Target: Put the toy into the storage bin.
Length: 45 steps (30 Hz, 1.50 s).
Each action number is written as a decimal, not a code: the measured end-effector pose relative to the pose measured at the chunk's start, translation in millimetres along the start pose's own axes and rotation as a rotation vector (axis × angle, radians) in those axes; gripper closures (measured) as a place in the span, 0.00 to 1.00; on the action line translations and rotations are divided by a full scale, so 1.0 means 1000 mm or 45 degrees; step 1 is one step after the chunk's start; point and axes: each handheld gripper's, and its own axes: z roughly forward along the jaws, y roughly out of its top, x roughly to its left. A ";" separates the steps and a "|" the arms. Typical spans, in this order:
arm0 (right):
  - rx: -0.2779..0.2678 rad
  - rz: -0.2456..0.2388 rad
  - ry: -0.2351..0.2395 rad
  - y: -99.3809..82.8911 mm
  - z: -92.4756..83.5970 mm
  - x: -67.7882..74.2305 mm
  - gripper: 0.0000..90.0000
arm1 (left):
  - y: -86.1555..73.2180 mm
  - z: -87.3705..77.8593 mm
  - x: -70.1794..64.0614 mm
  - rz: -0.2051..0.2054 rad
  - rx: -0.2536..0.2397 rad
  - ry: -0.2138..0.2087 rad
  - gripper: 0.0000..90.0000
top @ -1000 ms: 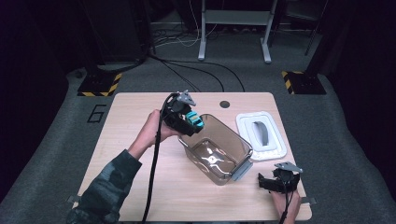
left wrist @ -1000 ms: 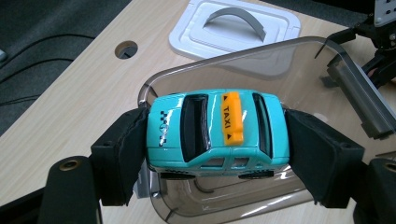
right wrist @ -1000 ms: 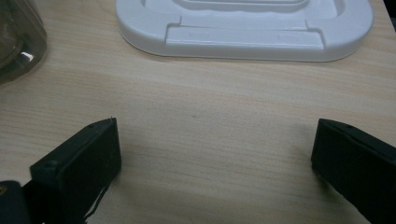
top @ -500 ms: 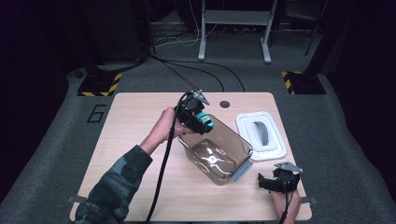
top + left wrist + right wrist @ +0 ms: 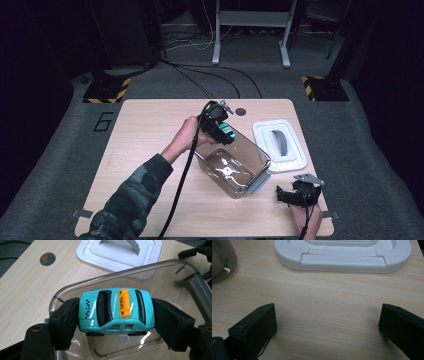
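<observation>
Left gripper view shows the left gripper (image 5: 115, 312) pinching a turquoise toy taxi (image 5: 115, 311) by its two ends, above the open clear box (image 5: 100, 280). In the high view this box (image 5: 260, 160) stands mid-table, with the white lid (image 5: 295, 165) just beside it. The right gripper (image 5: 327, 325) rests low over the table (image 5: 324, 297), jaws spread wide with nothing between them.

Camo sleeve (image 5: 131, 192), blk grippers w/ blk cables.
</observation>
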 end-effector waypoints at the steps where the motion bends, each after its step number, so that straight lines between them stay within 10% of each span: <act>1: 0.000 0.000 0.000 0.000 0.000 0.000 0.01 | 0.000 0.003 0.000 -0.003 0.004 -0.001 0.27; 45: -0.001 -0.005 0.007 0.000 0.000 0.000 0.01 | 0.007 0.084 0.000 -0.124 0.216 -0.004 0.27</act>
